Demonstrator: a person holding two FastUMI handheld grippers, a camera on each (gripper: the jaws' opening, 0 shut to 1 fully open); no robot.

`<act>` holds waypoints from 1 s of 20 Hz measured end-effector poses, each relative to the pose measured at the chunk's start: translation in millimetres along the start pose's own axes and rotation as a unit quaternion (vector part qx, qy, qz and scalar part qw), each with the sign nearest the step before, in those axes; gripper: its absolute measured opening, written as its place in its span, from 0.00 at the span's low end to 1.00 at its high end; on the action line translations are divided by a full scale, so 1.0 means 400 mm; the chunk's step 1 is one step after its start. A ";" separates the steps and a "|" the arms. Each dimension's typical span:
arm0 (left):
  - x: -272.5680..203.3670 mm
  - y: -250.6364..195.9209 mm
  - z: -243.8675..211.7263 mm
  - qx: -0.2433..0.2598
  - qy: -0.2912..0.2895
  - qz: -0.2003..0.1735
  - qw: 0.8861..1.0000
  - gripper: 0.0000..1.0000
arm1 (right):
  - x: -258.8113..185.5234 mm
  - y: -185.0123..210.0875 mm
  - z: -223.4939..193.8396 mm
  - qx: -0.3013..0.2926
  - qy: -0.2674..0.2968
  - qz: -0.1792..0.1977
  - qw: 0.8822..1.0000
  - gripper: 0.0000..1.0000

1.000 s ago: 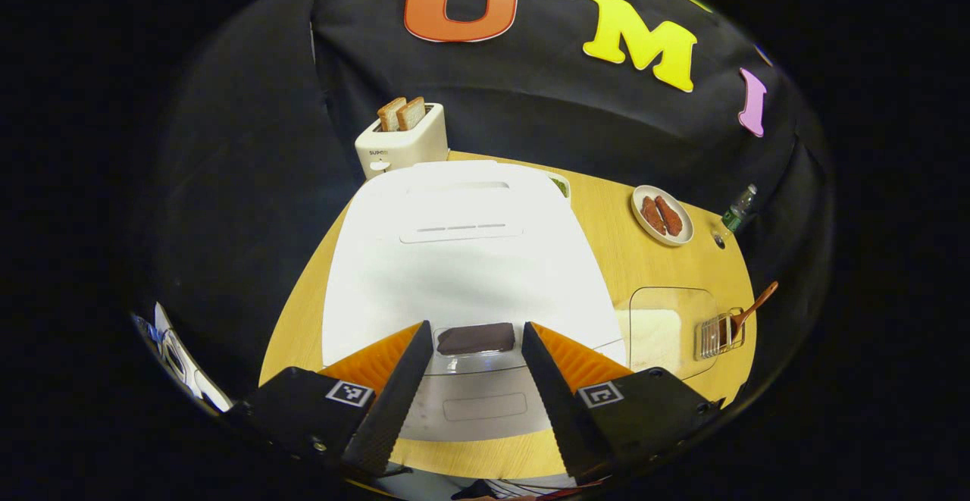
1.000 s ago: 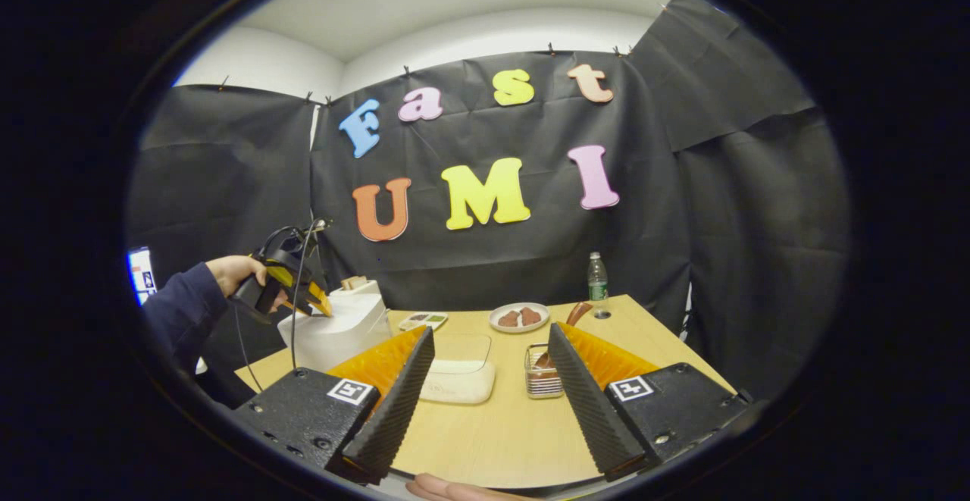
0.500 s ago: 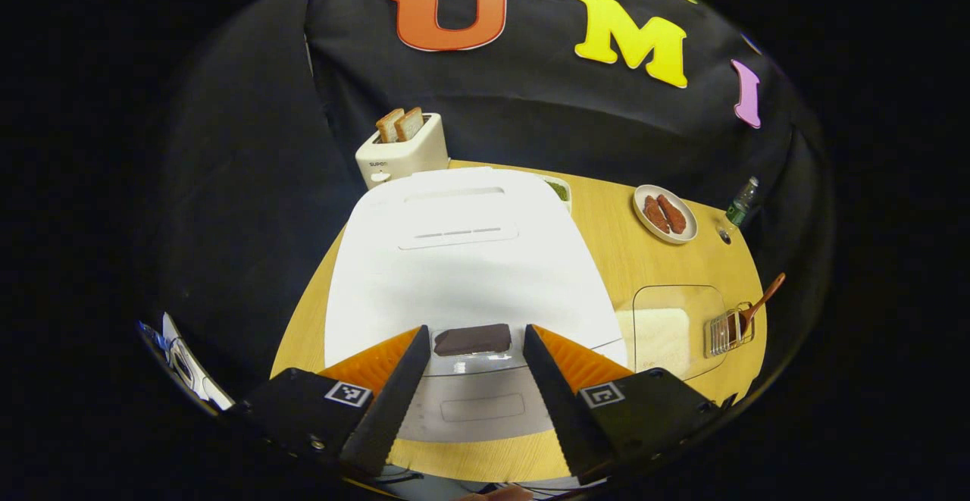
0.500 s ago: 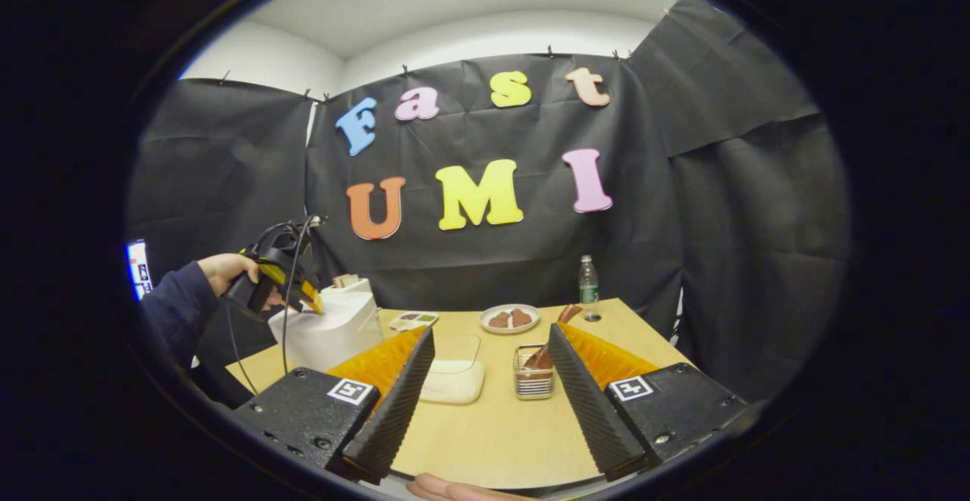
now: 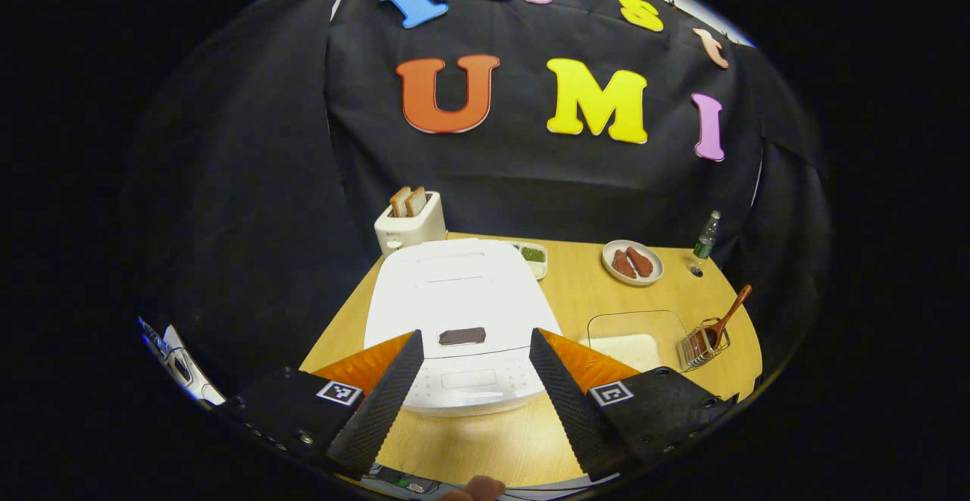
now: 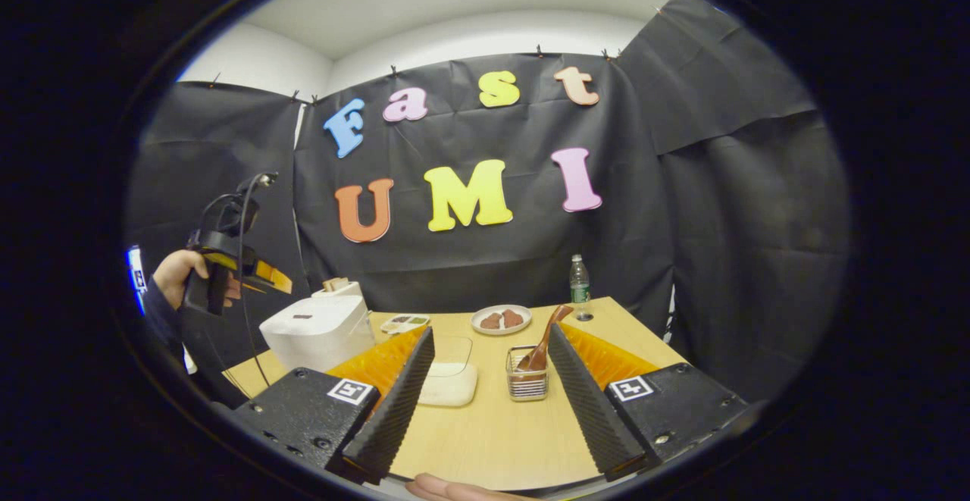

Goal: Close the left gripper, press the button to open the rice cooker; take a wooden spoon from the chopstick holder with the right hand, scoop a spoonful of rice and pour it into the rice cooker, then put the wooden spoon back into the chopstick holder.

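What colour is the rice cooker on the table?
The rice cooker is white, with a small dark panel on its lid; the left gripper view shows it best.

A toaster (image 5: 409,229), a sausage plate (image 5: 632,262) and a water bottle (image 5: 705,234) stand on the table (image 5: 576,292).

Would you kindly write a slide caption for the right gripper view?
Open right gripper faces the wooden spoon in its chopstick holder; closed rice cooker at left.
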State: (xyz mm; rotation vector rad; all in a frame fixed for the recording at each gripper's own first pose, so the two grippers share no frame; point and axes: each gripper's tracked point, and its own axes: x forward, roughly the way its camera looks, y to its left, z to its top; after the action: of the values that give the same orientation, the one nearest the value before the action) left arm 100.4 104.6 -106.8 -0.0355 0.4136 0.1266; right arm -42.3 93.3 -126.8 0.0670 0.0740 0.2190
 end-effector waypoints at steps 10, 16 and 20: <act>-0.315 -0.103 0.044 0.004 -0.193 -0.030 0.981 0.94 | -0.027 0.029 0.058 -0.031 -0.030 -0.013 0.999 0.93; -0.396 -0.142 0.009 0.017 -0.220 -0.048 0.974 0.94 | -0.050 0.037 0.075 -0.041 -0.042 -0.015 0.998 0.98; -0.419 -0.195 -0.046 0.029 -0.234 -0.063 0.970 0.94 | -0.068 0.035 0.087 -0.044 -0.052 -0.019 0.998 0.98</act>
State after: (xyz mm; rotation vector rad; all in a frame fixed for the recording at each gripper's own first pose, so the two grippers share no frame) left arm -48.9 6.7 -55.5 0.0262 -0.0584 -0.0041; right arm -69.1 99.1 -89.2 -0.0110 -0.0378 0.1806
